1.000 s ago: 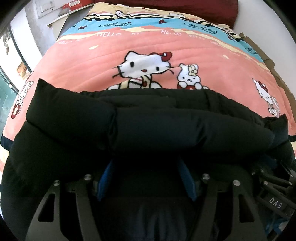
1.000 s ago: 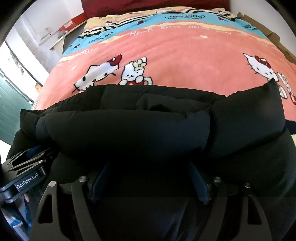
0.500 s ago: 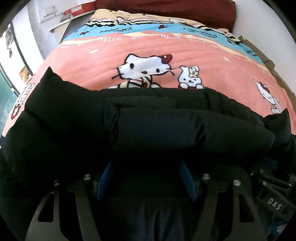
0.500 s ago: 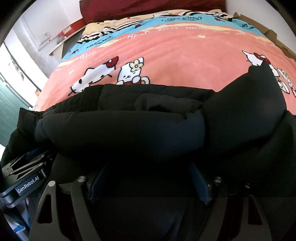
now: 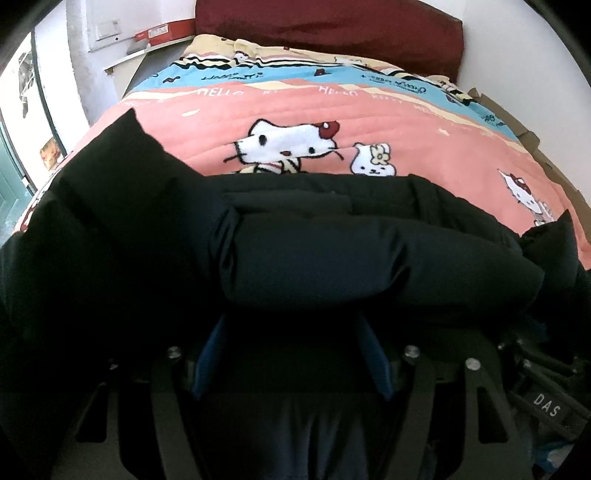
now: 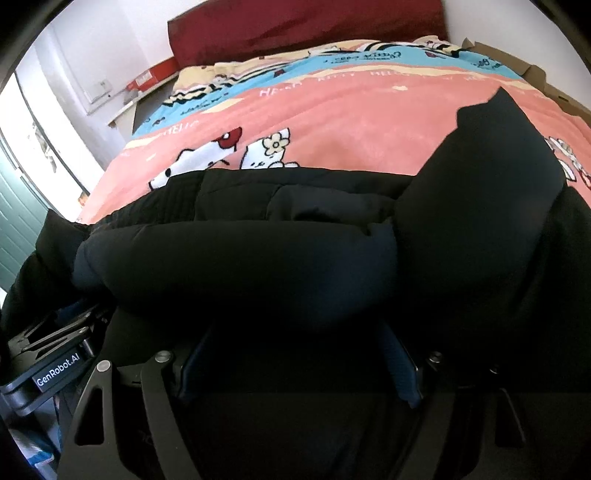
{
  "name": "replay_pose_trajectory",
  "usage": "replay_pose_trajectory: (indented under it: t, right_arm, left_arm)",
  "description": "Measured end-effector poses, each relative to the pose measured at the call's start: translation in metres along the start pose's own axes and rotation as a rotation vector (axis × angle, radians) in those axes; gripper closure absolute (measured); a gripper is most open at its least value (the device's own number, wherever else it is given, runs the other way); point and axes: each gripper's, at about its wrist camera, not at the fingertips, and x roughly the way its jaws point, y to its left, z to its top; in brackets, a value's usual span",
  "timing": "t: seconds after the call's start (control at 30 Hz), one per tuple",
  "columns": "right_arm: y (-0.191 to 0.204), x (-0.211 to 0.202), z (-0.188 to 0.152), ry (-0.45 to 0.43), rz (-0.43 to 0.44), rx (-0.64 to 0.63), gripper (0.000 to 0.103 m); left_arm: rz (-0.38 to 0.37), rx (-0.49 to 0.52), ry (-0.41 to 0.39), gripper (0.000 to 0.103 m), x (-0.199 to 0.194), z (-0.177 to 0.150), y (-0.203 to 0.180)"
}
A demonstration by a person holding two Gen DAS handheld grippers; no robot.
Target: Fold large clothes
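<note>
On the bed, a black padded jacket [image 5: 303,266] lies bunched across the near part of a pink cartoon-cat quilt [image 5: 406,122], a thick rolled fold of it filling the middle of both views.

Writing: the quilt carries "HELLO" lettering along the edge of its blue band [image 5: 218,92], with further script on the blue band too small to read. In the left wrist view, the other tool at lower right bears "DAS" [image 5: 547,405]. In the right wrist view, the tool at lower left bears "GenRobot.AI" [image 6: 57,373].

Grippers: the left gripper [image 5: 291,354] has its blue-padded fingers [image 5: 376,363] set wide apart with jacket fabric packed between them; the right gripper [image 6: 295,365] stands likewise, fingers [image 6: 400,369] wide with the dark fabric between. The bulk hides the tips, so whether the pads press the cloth cannot be told in either view.

View differences: the left wrist view shows a raised black corner of the jacket at upper left [image 5: 125,147]; the right wrist view shows a matching raised corner at upper right [image 6: 495,140]. Only the left view shows the full cat face [image 5: 288,142] upright.

Surroundings: a dark red pillow [image 5: 332,33] lies at the head of the bed, a red box [image 6: 151,75] sits on a shelf by the wall, and brown cardboard [image 6: 532,70] lines the far right edge.
</note>
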Motion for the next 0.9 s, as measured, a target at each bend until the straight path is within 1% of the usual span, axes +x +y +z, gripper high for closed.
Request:
replay_pose_trajectory:
  t: [0.1, 0.17, 0.27, 0.33, 0.4, 0.43, 0.47, 0.53, 0.6, 0.67, 0.73, 0.83, 0.9]
  right_arm:
    - [-0.005, -0.001, -0.004, -0.02, 0.028, 0.013, 0.024]
    - [-0.006, -0.002, -0.005, -0.029, 0.041, 0.018, 0.024]
    - [-0.004, -0.009, -0.004, -0.032, 0.047, 0.018, 0.024]
    - [-0.002, -0.019, -0.002, -0.029, 0.049, 0.008, 0.024]
    - [-0.001, -0.033, 0.0, -0.022, 0.048, -0.005, 0.025]
    - [-0.003, -0.043, 0.001, -0.024, 0.049, -0.008, 0.025]
    - [-0.004, -0.052, 0.003, -0.033, 0.048, -0.011, 0.025]
    - [-0.012, -0.08, 0.007, -0.079, 0.039, -0.024, 0.025]
    - [-0.022, -0.1, 0.01, -0.105, 0.025, -0.026, 0.025]
    - [-0.033, -0.111, 0.012, -0.111, 0.008, -0.027, 0.025]
    - [-0.047, -0.111, 0.011, -0.098, -0.021, -0.021, 0.025]
    - [-0.066, -0.097, 0.0, -0.053, -0.028, 0.01, 0.025]
    - [-0.076, -0.084, -0.006, -0.022, -0.036, 0.017, 0.025]
  left_arm:
    - [-0.003, -0.003, -0.008, 0.037, -0.002, -0.003, 0.0]
    - [0.008, 0.003, -0.01, 0.037, -0.006, -0.003, -0.003]
    - [0.019, 0.017, -0.007, 0.037, -0.019, -0.001, -0.003]
    - [0.008, -0.001, 0.011, 0.038, -0.034, 0.002, 0.001]
    - [-0.021, -0.028, 0.002, 0.038, -0.058, 0.009, 0.011]
    - [-0.021, -0.023, -0.008, 0.038, -0.068, 0.013, 0.015]
    - [-0.014, -0.012, -0.023, 0.038, -0.079, 0.016, 0.019]
    - [0.028, 0.023, -0.062, 0.038, -0.101, 0.024, 0.03]
    - [0.057, 0.037, -0.069, 0.038, -0.111, 0.027, 0.042]
    - [0.082, 0.033, -0.064, 0.038, -0.111, 0.026, 0.056]
    - [0.099, 0.025, -0.03, 0.038, -0.096, 0.018, 0.068]
    - [0.123, 0.041, 0.021, 0.037, -0.069, 0.002, 0.08]
    - [0.112, 0.052, 0.018, 0.037, -0.058, -0.006, 0.081]
